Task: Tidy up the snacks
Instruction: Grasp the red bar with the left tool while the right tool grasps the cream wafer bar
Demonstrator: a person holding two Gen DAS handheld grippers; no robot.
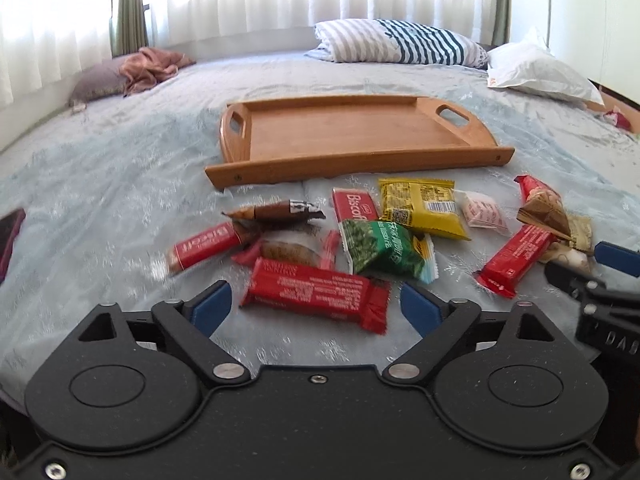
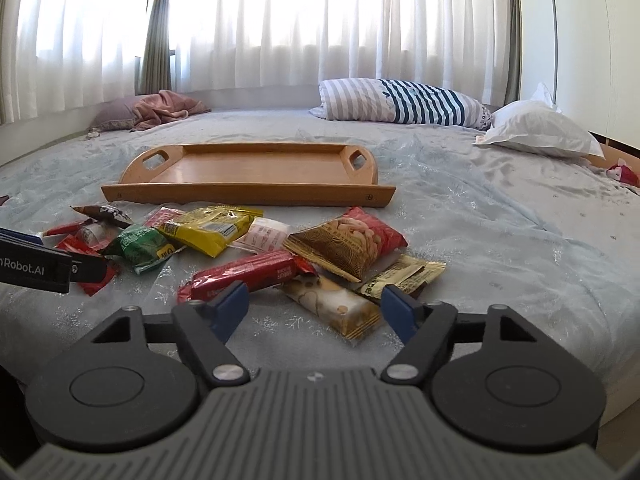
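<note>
The snack packets (image 1: 372, 236) lie scattered on the bed (image 1: 120, 168) toward its near edge, just in front of an empty wooden tray (image 1: 352, 160). A long red bar (image 1: 316, 296) lies just ahead of the left tool (image 1: 316, 312), whose pads stand apart, gripping nothing. The right tool (image 2: 314, 310) is likewise spread, a pale nut bar (image 2: 336, 304) before it, possibly untouched. Pillows (image 2: 404, 102) rest along the far edge.

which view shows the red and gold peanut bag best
The right wrist view: the peanut bag lies unobstructed, its printed face towards the camera, near the middle of the snack pile. In the left wrist view it sits at the far right, strongly foreshortened, so its print is hard to see.
</note>
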